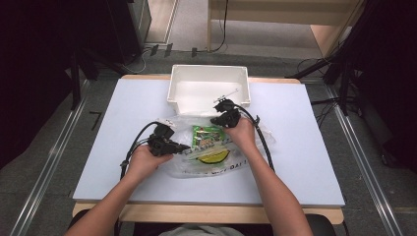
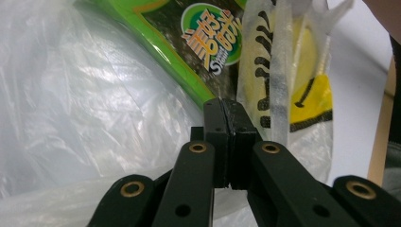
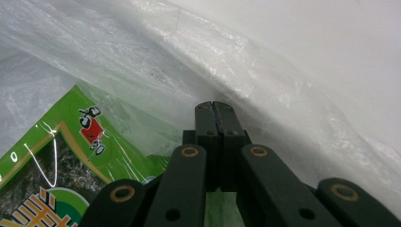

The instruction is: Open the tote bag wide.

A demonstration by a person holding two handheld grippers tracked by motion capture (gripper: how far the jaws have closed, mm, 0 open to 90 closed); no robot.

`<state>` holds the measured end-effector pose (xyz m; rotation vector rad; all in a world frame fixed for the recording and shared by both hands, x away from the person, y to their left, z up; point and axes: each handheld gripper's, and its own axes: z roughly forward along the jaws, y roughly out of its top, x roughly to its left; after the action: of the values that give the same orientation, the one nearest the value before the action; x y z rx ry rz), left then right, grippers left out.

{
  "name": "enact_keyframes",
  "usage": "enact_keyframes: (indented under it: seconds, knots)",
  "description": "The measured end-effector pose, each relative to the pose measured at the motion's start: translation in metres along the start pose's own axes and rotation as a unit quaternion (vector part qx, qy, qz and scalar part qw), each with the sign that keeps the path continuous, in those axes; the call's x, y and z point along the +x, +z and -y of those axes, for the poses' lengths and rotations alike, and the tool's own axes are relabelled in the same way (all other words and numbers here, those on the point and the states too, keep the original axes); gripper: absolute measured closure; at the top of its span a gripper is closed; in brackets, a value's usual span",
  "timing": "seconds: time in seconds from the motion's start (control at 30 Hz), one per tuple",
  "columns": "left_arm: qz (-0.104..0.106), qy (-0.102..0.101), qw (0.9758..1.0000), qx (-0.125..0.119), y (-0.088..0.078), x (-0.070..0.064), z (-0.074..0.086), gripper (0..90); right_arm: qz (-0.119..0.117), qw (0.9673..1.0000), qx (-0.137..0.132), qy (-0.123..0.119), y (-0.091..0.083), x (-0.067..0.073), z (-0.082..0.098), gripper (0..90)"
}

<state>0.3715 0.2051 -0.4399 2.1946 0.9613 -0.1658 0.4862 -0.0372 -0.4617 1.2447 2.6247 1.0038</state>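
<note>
Both your grippers, left and right, are clenched on the plastic bag, either side of the green packet. Pull unevenly and you risk tearing the film, or the packet sliding out beside the bag.

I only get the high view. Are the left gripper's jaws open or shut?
Observer: Shut. In the left gripper view, the left gripper has its jaws pressed together at the plastic bag. I cannot tell if any film is caught.
Operator: And the other one?
Observer: The right gripper is shut too, with its jaws flat together over the bag's clear film.
Operator: What's drawn on the green packet?
Observer: The right gripper view shows a little red cartoon figure near a corner of the green packet.
</note>
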Motion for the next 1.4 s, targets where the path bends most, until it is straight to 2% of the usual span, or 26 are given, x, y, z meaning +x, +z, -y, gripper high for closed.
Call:
enact_keyframes:
  seconds: [0.43, 0.53, 0.87, 1.4]
  knots:
    - [0.023, 0.012, 0.9996, 0.011, -0.002, -0.007, 0.019, 90.0, 0.029, 0.9991, -0.014, -0.027, 0.002, 0.006, 0.002, 90.0]
    - [0.026, 0.020, 0.9993, 0.020, -0.001, -0.011, 0.025, 90.0, 0.029, 0.9992, -0.015, -0.024, 0.002, 0.006, 0.002, 90.0]
    - [0.037, 0.027, 0.9981, 0.041, 0.001, -0.020, 0.044, 90.0, 0.023, 0.9994, -0.021, -0.013, 0.002, 0.004, 0.004, 90.0]
    - [0.039, 0.039, 0.9968, 0.058, -0.009, -0.033, 0.069, 90.0, 0.026, 0.9992, -0.023, -0.019, 0.003, 0.004, 0.004, 90.0]
